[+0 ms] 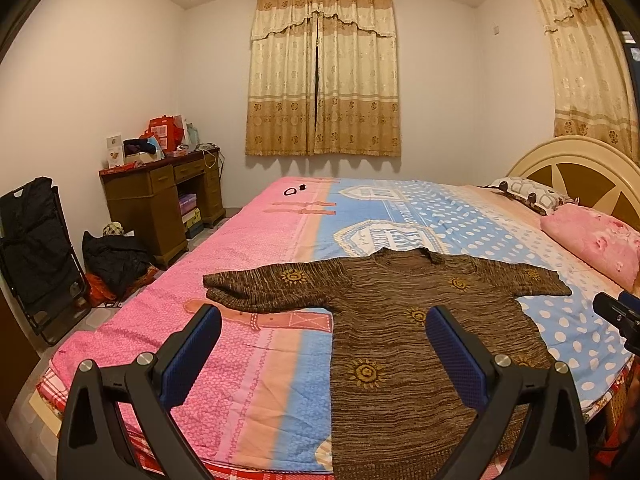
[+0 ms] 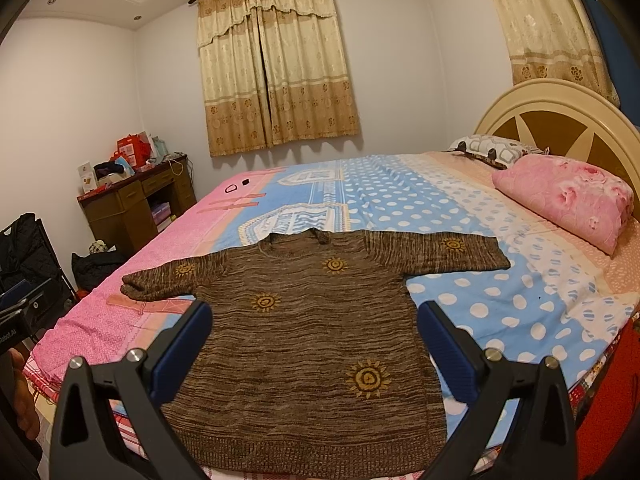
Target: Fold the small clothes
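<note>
A small brown knitted sweater (image 1: 400, 320) with yellow sun motifs lies flat and face up on the bed (image 1: 256, 360), sleeves spread to both sides, hem at the near edge. It also shows in the right wrist view (image 2: 304, 340). My left gripper (image 1: 322, 344) is open and empty, held above the bed's near edge, over the sweater's left side. My right gripper (image 2: 314, 340) is open and empty above the sweater's lower body. Part of the right gripper shows at the left wrist view's right edge (image 1: 620, 316).
The bed has a pink and blue sheet (image 2: 460, 240). A pink pillow (image 2: 568, 200) and a patterned pillow (image 2: 488, 150) lie by the headboard (image 2: 560, 120). Small dark items (image 1: 294, 190) lie at the far side. A desk (image 1: 160, 200) and bags (image 1: 112, 260) stand left.
</note>
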A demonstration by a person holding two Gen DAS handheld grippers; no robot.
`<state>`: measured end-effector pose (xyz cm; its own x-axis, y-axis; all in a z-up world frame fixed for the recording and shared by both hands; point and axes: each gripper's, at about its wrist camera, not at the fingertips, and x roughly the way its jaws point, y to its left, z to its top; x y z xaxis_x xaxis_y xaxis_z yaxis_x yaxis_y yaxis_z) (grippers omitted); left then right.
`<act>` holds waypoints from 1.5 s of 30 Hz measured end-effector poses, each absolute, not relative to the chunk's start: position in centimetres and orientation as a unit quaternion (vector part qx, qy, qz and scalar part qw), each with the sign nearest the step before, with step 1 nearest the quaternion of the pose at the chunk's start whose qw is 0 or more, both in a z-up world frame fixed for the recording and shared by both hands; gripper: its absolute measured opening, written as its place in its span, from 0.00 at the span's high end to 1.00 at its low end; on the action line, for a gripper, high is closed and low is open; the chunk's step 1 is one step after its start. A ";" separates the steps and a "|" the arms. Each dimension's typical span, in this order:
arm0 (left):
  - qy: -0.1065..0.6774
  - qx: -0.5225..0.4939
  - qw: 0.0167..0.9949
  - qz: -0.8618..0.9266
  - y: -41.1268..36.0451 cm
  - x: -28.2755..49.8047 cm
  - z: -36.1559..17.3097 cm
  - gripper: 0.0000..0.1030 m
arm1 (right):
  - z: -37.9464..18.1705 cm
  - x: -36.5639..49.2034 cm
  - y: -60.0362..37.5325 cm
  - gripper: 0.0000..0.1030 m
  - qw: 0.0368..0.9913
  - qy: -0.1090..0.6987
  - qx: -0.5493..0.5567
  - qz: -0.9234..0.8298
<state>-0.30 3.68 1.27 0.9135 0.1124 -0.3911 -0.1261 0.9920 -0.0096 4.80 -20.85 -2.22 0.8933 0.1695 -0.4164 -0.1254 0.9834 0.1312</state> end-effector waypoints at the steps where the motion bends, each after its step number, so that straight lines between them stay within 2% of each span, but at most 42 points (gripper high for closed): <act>1: 0.199 -0.016 0.978 0.062 3.7 -0.2 1.2 0.01 | -2.4 4.7 -20.8 0.00 0.972 0.218 0.050 0.076; 45: 0.209 -0.014 0.976 0.061 3.9 0.0 0.2 0.01 | -3.6 4.9 -20.5 0.00 0.968 0.232 0.053 0.077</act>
